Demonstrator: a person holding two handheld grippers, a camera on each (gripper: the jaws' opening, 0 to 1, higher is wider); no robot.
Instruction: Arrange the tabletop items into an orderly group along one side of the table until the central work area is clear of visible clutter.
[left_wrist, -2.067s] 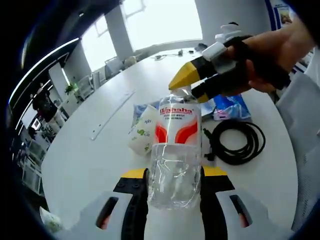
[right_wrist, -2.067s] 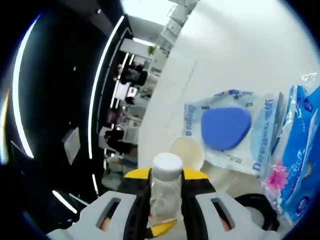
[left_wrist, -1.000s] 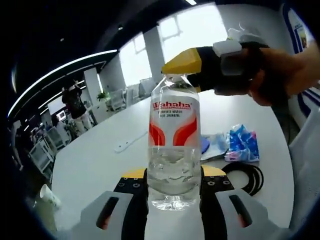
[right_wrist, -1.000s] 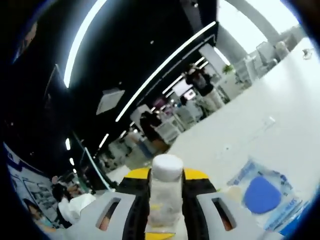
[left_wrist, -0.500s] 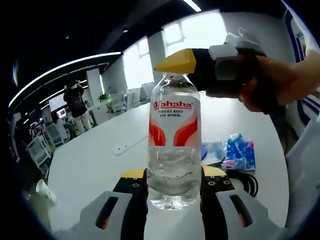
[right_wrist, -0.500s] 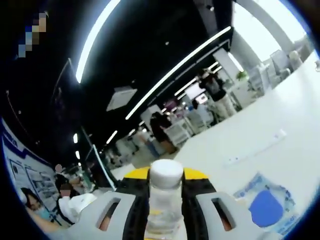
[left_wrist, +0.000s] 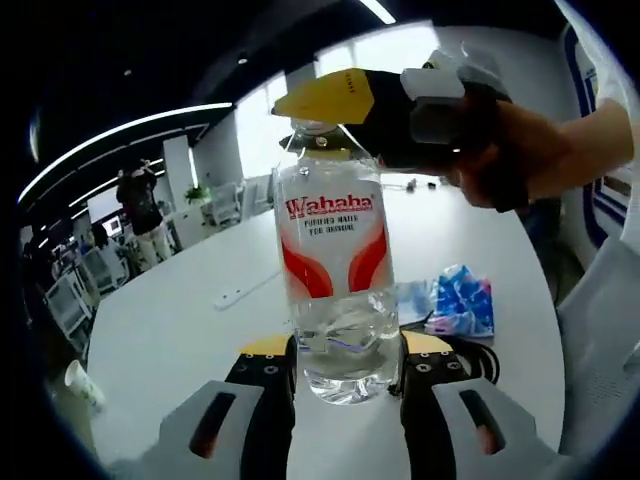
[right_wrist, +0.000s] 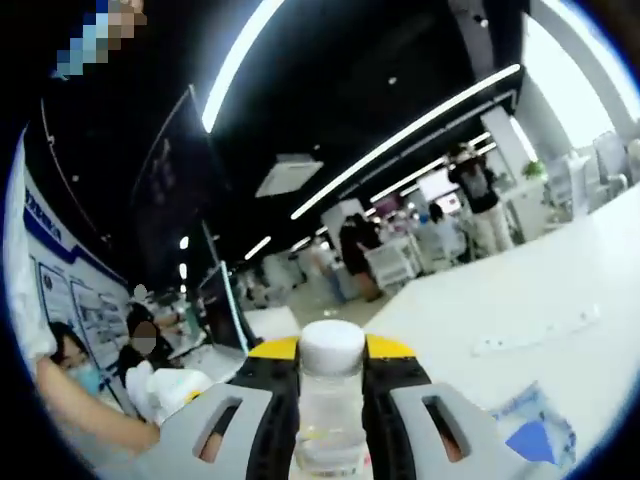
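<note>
**Bottle held at both ends, clear of the table**

Left gripper (left_wrist: 335, 375) clamped on the base of the bottle (left_wrist: 335, 270); right gripper (right_wrist: 331, 395) clamped on the white cap (right_wrist: 332, 345). Seen from the left gripper view, right gripper (left_wrist: 340, 110) reaching in over the bottle top. Bottle raised above the table (left_wrist: 170, 320), tilted a little, part full of water. Blue pack (left_wrist: 462, 300), black cable (left_wrist: 480, 362) and a paper cup (left_wrist: 82, 385) lying on the table behind and below.

Judged step: carrying the bottle toward a side of the table, or loosening the cap; cannot tell which. To do it well:

- Move both hands together, no twist between cap and base unless opening is meant.
- Right the bottle before lowering.
- Pick a bare spot near the pack and cable to form one group.
- Set the base flat, free the cap first, then the base.
- Mind the water sloshing and a thin wall buckling under a hard squeeze.
</note>
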